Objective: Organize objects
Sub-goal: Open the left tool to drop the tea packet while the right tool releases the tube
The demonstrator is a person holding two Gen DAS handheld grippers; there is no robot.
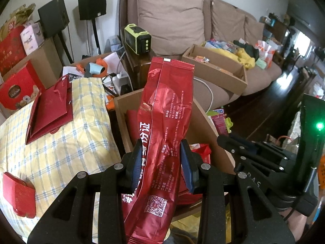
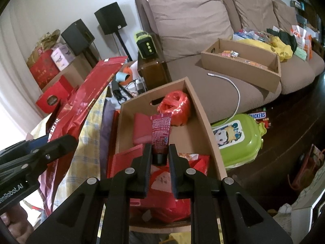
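while both point steeply down over the cardboard box (image 2: 205, 122), left gripper (image 1: 161, 154) clamped on long red packet (image 1: 162, 122), right gripper (image 2: 160, 158) pinching dark red tube (image 2: 160, 134), sofa (image 2: 203, 40) behind

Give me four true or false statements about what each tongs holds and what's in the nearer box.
1. The left tongs grip a long red foil packet. True.
2. The right tongs are empty. False: they clamp a dark red tube near its black cap.
3. A crumpled red bag lies in the near cardboard box. True.
4. The green lidded container sits on the sofa. False: it is on the floor beside the box.
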